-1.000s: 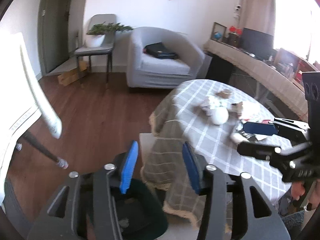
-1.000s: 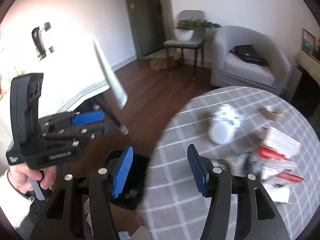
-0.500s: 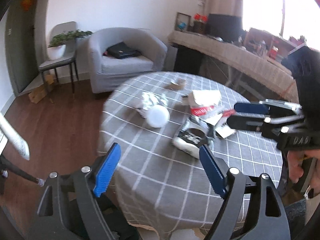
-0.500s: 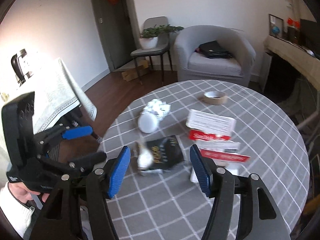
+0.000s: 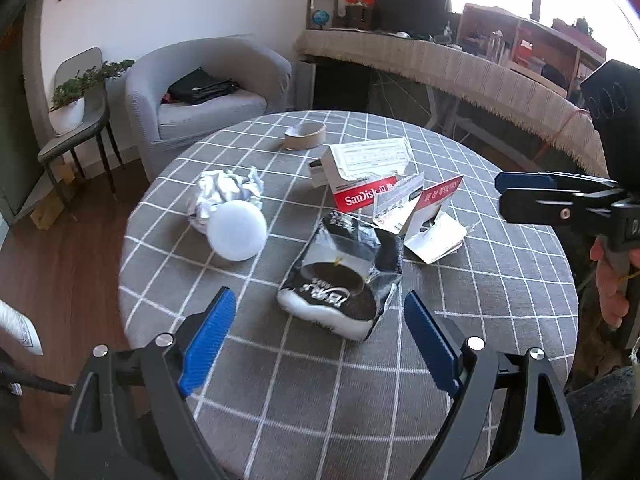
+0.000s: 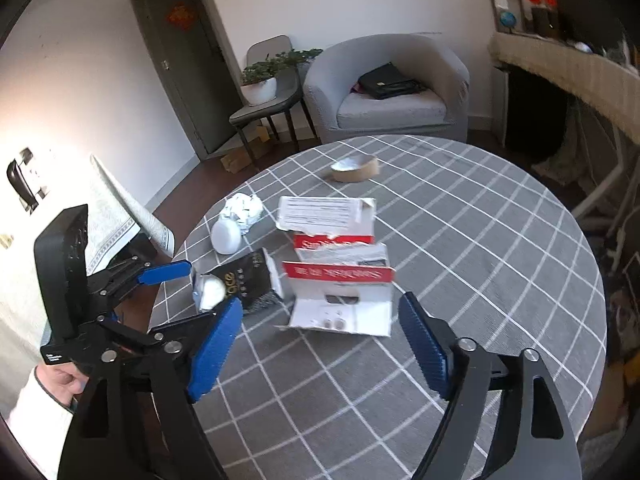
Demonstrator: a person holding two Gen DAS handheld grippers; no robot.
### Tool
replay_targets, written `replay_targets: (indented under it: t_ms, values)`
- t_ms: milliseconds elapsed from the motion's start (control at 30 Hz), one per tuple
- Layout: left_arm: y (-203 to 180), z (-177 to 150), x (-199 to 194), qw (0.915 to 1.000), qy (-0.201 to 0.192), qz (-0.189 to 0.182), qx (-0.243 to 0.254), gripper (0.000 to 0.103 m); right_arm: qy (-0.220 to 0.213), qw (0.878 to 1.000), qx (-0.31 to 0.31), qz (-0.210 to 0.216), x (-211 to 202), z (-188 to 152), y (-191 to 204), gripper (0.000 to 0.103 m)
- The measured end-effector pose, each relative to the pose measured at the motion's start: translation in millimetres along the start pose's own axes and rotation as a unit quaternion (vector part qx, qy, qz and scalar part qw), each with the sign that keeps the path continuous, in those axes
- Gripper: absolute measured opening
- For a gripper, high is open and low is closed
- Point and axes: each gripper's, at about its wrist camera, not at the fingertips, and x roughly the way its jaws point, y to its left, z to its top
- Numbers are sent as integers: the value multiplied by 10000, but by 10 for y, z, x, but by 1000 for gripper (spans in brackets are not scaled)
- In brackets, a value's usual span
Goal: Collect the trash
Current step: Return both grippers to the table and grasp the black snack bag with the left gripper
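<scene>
Left gripper [image 5: 316, 344] jaws are opening, nothing between them; just ahead on the tabletop [image 5: 500, 288] lies the black bag [image 5: 340, 276]: likely light, crinkly, slippery, best pinched across its puffed near end, long axis running away from the jaws. Right gripper [image 6: 320, 344] jaws are opening, empty, facing the torn card box [image 6: 340, 292], probably light and crushable.

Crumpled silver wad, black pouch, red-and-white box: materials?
Crumpled silver wad: likely foil or metallised film, with sharp shiny creases. Black pouch: glossy plastic film, judging by glare and soft wrinkles. Red-and-white box: thin printed cardboard, matte, with torn ragged edges and stiff folded flaps.
</scene>
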Motion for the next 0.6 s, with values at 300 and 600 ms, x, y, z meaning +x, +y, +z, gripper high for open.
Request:
replay_targets:
  t_ms: [300, 600]
  values:
    - [-73, 42, 236, 9998, 209, -4, 47, 88, 165, 9993, 336, -1, 46, -89, -252, 84]
    - [-101, 110, 328, 9997, 183, -130, -27, 76, 459, 9983, 363, -64, 224, -163, -334, 89]
